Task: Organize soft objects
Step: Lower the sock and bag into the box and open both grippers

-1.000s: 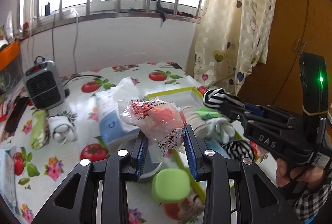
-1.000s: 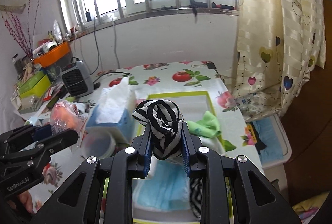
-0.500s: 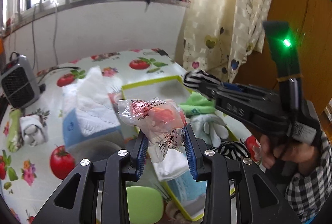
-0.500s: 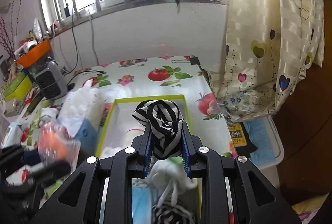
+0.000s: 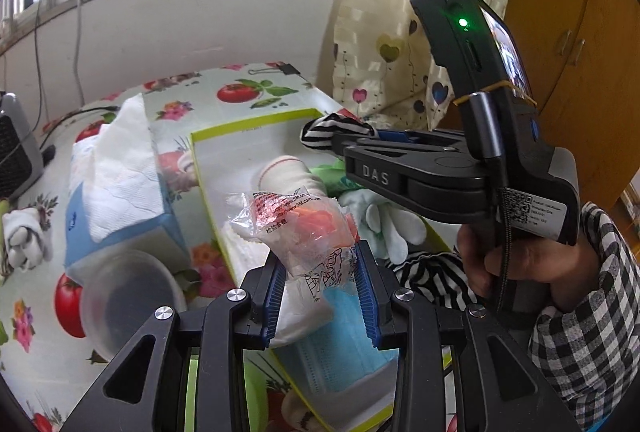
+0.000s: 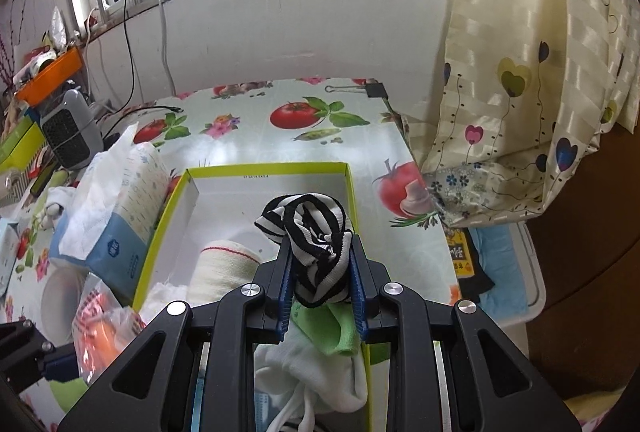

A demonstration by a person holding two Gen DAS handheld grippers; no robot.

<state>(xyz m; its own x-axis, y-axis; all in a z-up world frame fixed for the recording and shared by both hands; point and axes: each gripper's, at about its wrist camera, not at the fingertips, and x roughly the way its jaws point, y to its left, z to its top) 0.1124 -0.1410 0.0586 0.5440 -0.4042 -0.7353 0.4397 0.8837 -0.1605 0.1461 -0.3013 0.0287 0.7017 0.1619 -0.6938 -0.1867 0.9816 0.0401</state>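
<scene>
Pretty crowded desk (image 6: 256,148) here, fruit-and-flower oilcloth all over it. The left tongs (image 5: 322,292) are clamped on a crinkly clear packet (image 5: 296,228) with something orange inside, held up over the near end of the yellow-rimmed box (image 6: 264,168). The right tongs (image 6: 320,292) are pinching a balled-up striped sock (image 6: 308,236) above the middle of that same box. The box is already half full: a cream roll with a red line (image 6: 224,264), a green cloth (image 6: 332,328), a white glove (image 5: 384,228), a blue mask (image 5: 340,360) and another striped piece (image 5: 432,276), while its far end shows bare white floor. Just left of the box sits a blue tissue pack (image 6: 116,216) with tissue sticking up, and a clear round tub (image 5: 128,296) is right beside that, near the left tongs. A small grey heater (image 6: 72,132) stands further back on the left, with an orange tray (image 6: 48,72) of clutter behind it. A black binder clip (image 6: 374,89) sits at the desk's far edge, and a heart-print curtain (image 6: 532,72) hangs on the right. Readable stuff: the packet has red print with "www.3M.com" on it, and in the left view the right tongs' body says "DAS", with a QR sticker on the grip and a green light on the unit on top.
</scene>
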